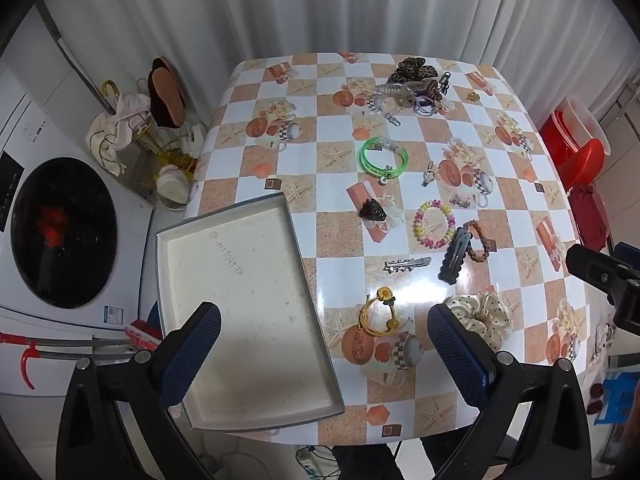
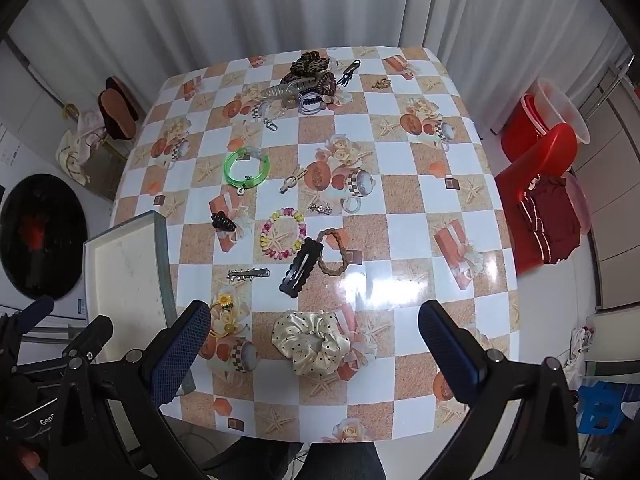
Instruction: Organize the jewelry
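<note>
Both grippers hang above the near edge of the table (image 2: 400,128), pointed steeply down, fingers spread wide with nothing between them. Left gripper (image 1: 324,348) sits over the near right corner of the tray (image 1: 172,240); right gripper (image 2: 314,350) sits over the cream scrunchie (image 2: 310,338).

Landmark: the tray, a shallow grey-rimmed box with a pale floor, at the table's near left corner, overhanging the edge. No jewelry lies in it.

Relative to the tray:
- Yellow hair tie with sunflower charm (image 1: 380,312), just beside its right rim, near end.
- Silver toothed hair clip (image 1: 406,265), right of the rim, a little farther back than the hair tie.
- Black snap clip (image 1: 454,258), farther right, lying across a brown braided band (image 1: 480,242) and touching it.
- Pastel bead bracelet (image 1: 434,223), right of the tray's far end, just beside the snap clip.
- Small black claw clip (image 1: 372,211), near the tray's far right corner.
- Green bangle (image 1: 383,158), beyond the far end, apart from the rest.
- Cream scrunchie, dotted black, well right of the tray near the front edge.
- Heap of clips and hair ties with a leopard-print claw clip (image 1: 414,68) on top, at the far edge, well apart from the tray.

A washing machine (image 1: 60,232) stands left of the tray, off the table. Red plastic tubs (image 2: 540,136) stand well to the right.
</note>
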A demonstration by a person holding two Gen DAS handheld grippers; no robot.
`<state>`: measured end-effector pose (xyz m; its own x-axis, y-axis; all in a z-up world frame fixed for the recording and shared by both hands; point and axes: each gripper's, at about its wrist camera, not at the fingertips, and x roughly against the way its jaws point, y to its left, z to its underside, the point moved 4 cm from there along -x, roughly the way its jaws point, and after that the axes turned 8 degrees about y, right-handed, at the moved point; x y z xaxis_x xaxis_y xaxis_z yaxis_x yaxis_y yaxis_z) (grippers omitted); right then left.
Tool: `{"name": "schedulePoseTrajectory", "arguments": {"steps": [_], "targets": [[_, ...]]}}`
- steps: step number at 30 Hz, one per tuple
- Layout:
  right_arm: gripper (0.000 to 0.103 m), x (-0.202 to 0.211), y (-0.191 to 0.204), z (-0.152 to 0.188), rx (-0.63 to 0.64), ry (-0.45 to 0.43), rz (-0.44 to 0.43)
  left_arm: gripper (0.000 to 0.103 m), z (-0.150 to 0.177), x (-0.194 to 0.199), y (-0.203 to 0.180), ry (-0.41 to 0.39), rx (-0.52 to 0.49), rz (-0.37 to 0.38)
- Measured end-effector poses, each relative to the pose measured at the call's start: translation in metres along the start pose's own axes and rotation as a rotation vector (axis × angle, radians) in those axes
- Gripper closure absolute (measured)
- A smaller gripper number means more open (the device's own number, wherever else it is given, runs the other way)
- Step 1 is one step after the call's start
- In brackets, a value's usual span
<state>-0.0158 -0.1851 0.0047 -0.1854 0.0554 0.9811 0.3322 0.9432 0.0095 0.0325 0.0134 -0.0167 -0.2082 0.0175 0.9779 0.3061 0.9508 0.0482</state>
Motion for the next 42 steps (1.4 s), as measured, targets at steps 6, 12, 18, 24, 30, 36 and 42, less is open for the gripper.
{"name": "schedulePoseTrajectory", "arguments": {"steps": [6,12,18,24,30,36,42], "targets": [[0.000,0.0000,0.0019,0.0007,-0.001,0.003,-0.002,0.000,-0.0005,0.0002,0.0003,0.000,0.001,-0.001],[0.000,0.0000,0.0031,0.0014,-0.002,0.001,0.000,0.000,-0.0026,0.0013,0.0062,0.001,0.000,0.002],[0.000,-0.0001,0.0041,0.0023,0.000,-0.001,0.000,0.000,-0.0022,0.0011,0.0062,0.000,0.002,0.001],[0.000,0.0005,0.0040,0.0024,-0.001,0.000,0.000,0.000,-0.0010,0.0007,0.0056,-0.001,0.000,0.001],[0.000,0.0010,0.0036,0.0027,-0.001,-0.001,0.001,0.000,-0.0008,0.0006,0.0055,0.000,0.001,0.001],[0.000,0.0011,0.0038,0.0032,0.001,-0.001,0.001,0.000,-0.0014,0.0011,0.0062,0.000,0.003,0.000],[0.000,0.0011,0.0039,0.0035,0.000,-0.001,0.000,0.000,-0.0006,0.0006,0.0079,0.000,0.002,0.001]]}}
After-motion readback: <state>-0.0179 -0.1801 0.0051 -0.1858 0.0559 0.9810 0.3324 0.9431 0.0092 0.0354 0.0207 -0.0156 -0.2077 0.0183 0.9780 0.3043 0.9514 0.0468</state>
